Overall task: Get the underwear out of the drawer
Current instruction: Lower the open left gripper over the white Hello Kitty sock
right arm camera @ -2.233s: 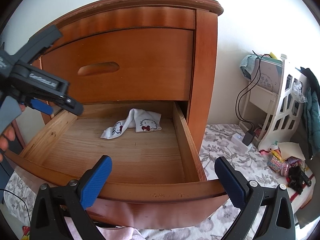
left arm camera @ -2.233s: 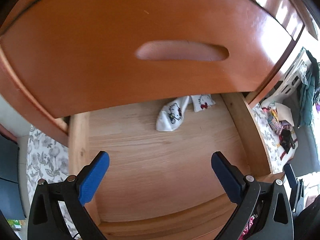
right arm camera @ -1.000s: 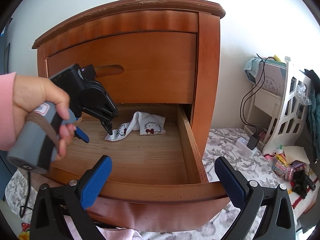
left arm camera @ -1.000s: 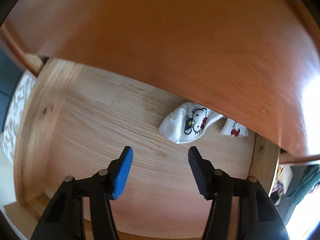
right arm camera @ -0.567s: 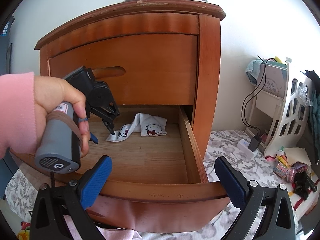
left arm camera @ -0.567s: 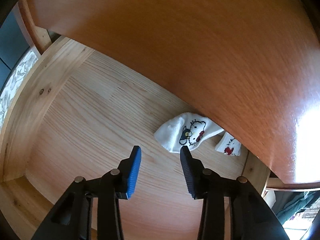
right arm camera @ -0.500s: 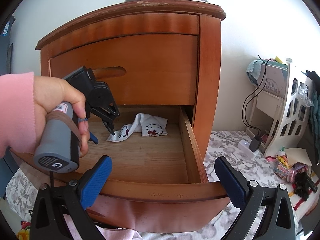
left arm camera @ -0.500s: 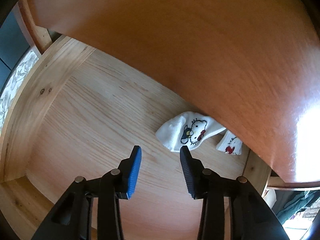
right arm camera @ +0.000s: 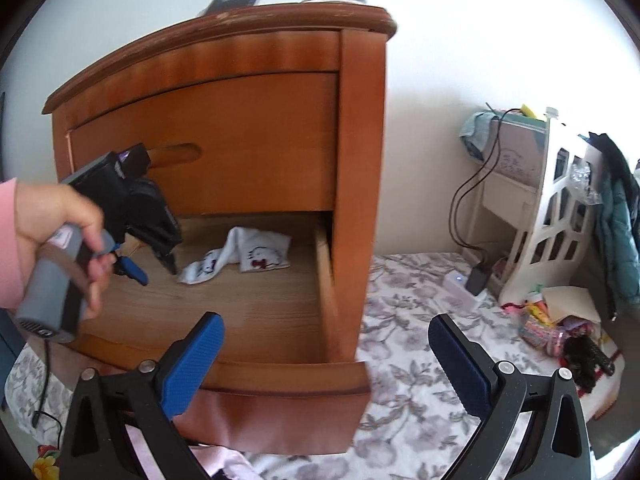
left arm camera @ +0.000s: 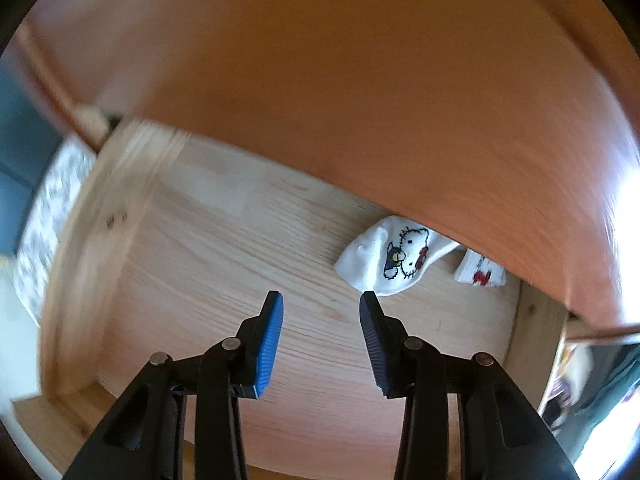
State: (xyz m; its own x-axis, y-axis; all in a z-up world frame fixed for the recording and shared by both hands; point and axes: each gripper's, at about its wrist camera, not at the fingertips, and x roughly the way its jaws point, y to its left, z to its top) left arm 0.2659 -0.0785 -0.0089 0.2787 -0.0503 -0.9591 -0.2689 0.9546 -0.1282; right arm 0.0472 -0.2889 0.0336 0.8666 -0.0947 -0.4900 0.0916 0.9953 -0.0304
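Inside the drawer (left arm camera: 208, 280), left tongs (left arm camera: 320, 300) point steeply down beside underwear (left arm camera: 392, 256).

Pink sleeve (right arm camera: 9, 240) at nine o'clock, grey cylindrical handle with brown strap (right arm camera: 54, 280), black left gripper (left arm camera: 320, 304) with ribbed blue pads and silver rivets, matching right gripper (right arm camera: 326, 336), thin black cable (right arm camera: 44, 392) at seven o'clock
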